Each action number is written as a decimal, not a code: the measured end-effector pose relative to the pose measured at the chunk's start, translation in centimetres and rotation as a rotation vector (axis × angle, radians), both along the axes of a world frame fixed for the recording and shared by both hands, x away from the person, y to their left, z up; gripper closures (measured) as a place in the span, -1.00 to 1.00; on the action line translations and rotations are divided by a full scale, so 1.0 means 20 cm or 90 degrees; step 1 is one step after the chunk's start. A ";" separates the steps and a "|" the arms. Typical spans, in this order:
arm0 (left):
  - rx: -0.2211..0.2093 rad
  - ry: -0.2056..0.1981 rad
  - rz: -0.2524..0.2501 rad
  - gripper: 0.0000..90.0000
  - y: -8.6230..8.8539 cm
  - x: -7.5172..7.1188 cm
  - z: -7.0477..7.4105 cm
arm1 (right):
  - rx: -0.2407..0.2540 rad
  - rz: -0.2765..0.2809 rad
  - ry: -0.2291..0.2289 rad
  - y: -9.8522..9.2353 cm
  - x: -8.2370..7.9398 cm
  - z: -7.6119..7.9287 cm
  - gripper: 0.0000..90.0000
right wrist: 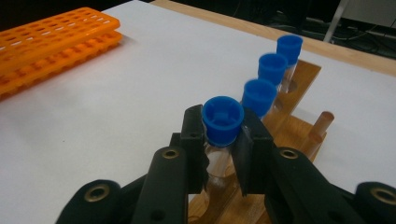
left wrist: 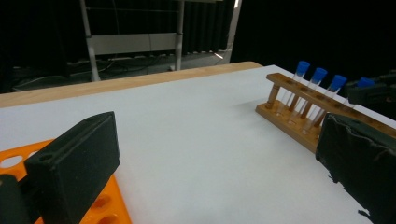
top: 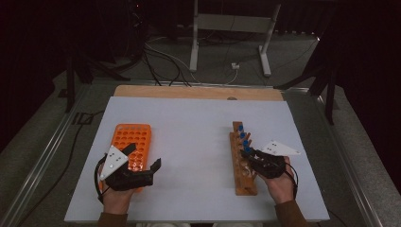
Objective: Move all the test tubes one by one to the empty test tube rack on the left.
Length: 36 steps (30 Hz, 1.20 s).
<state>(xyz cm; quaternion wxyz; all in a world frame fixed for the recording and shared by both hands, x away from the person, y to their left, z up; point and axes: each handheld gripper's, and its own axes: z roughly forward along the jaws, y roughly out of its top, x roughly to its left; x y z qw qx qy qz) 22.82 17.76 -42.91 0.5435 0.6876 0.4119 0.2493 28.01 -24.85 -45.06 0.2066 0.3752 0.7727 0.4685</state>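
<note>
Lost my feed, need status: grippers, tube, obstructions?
Right gripper shut on nearest blue-capped tube, tube seated in wooden rack. Left gripper open over orange rack. Nothing in the way.

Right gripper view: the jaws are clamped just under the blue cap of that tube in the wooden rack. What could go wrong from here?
1. The right gripper pinches the clear blue-capped tube high up; a tilted pull could jam it in the wooden rack and lift the rack too.
2. The three neighbouring blue-capped tubes stand close behind; swinging that way may knock them.
3. The open left gripper sits over the orange plastic rack, possibly blocking its near holes.
</note>
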 end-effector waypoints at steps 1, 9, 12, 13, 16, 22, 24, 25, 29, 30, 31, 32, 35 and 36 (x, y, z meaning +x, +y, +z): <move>0.002 -0.001 -0.001 -0.99 0.00 0.00 0.00 | 0.000 -0.001 -0.001 0.00 0.00 0.01 0.69; 0.011 -0.001 -0.007 -0.99 -0.02 0.00 0.00 | 0.016 -0.012 -0.014 -0.03 -0.02 0.08 0.69; 0.012 -0.001 -0.010 -0.99 -0.03 0.00 0.00 | 0.026 -0.014 -0.019 -0.05 -0.03 0.11 0.69; 0.015 -0.001 -0.012 -0.99 -0.03 0.00 0.00 | 0.034 -0.018 -0.024 -0.07 -0.03 0.13 0.69; 0.014 -0.002 -0.015 -0.99 -0.04 -0.01 0.00 | 0.041 -0.020 -0.026 -0.08 -0.04 0.15 0.69; 0.016 -0.005 -0.021 -0.99 -0.06 -0.01 0.00 | 0.048 -0.018 -0.039 -0.08 -0.05 0.19 0.69; 0.018 -0.007 -0.023 -0.99 -0.06 -0.01 0.01 | 0.049 -0.016 -0.045 -0.07 -0.06 0.21 0.69; 0.018 -0.007 -0.026 -0.99 -0.07 -0.01 0.01 | 0.049 -0.016 -0.045 -0.07 -0.06 0.21 0.69; 0.020 -0.007 -0.030 -0.99 -0.09 -0.01 0.01 | 0.057 -0.016 -0.050 -0.06 -0.07 0.23 0.69; 0.021 -0.007 -0.032 -0.98 -0.10 -0.01 0.01 | 0.060 -0.014 -0.055 -0.06 -0.08 0.25 0.69; 0.022 -0.006 -0.034 -0.99 -0.11 -0.01 0.01 | 0.061 -0.011 -0.056 -0.05 -0.08 0.25 0.69; 0.023 -0.007 -0.037 -0.99 -0.12 -0.01 0.01 | 0.061 -0.011 -0.056 -0.05 -0.08 0.25 0.69; 0.030 -0.005 -0.052 -0.98 -0.16 0.00 0.01 | 0.068 0.009 -0.048 -0.01 -0.08 0.25 0.69; 0.032 -0.005 -0.056 -0.98 -0.18 0.00 0.01 | 0.068 0.009 -0.048 -0.01 -0.08 0.25 0.69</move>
